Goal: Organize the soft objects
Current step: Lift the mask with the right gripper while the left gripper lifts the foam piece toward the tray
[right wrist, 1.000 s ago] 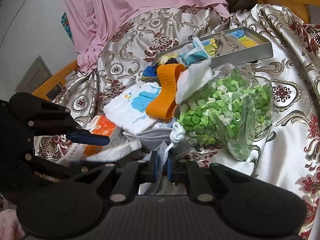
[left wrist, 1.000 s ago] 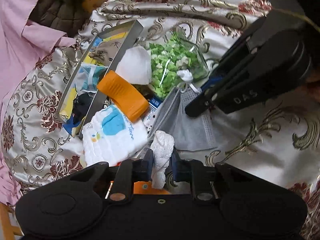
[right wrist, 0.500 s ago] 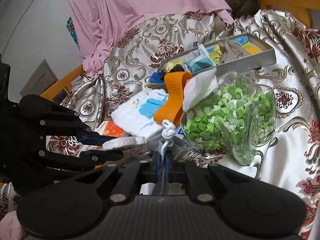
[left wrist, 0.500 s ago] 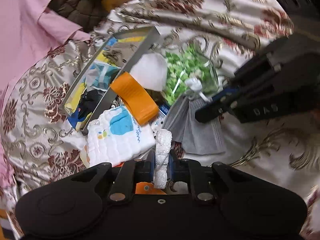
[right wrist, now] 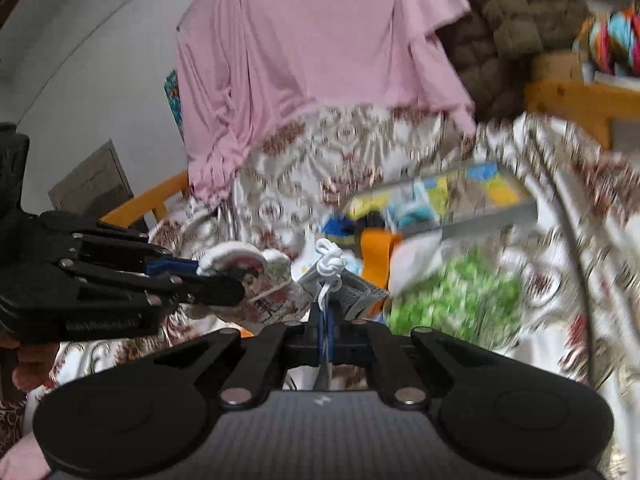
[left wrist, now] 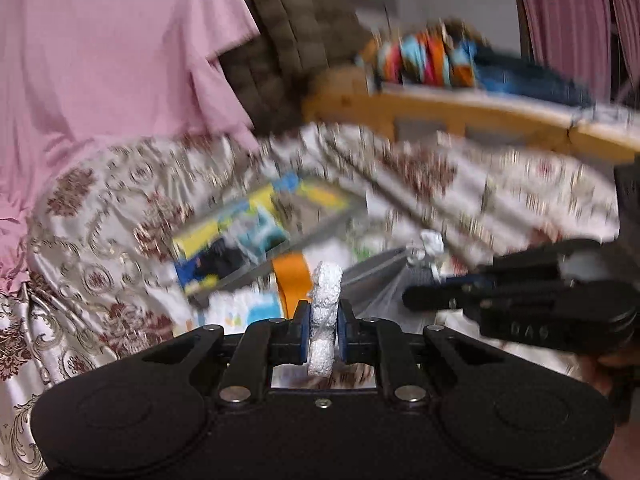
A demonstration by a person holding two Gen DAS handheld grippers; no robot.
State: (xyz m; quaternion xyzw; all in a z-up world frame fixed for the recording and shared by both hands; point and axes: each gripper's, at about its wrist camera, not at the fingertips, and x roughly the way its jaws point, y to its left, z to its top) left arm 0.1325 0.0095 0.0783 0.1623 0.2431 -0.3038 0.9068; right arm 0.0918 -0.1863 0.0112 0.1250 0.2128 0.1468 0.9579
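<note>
Left wrist view
Left gripper (left wrist: pixel 323 320): clamped on a white crinkled wad (left wrist: pixel 326 312) that stands upright between its 2 pads, which have just closed further on it.
Right gripper (left wrist: pixel 416 302): to the right, tips pointing left at the grey mask (left wrist: pixel 376 280).
Metal tray (left wrist: pixel 256 232): ahead and left, holding blurred yellow and blue items.

Right wrist view
Right gripper (right wrist: pixel 325 322): pinched fully closed on the mask's white knotted strap (right wrist: pixel 329 268); mask just ahead.
Left gripper (right wrist: pixel 216 280): at left, holding the wad.
Glass jar (right wrist: pixel 456 300): right of the tips, full of green bits.
</note>
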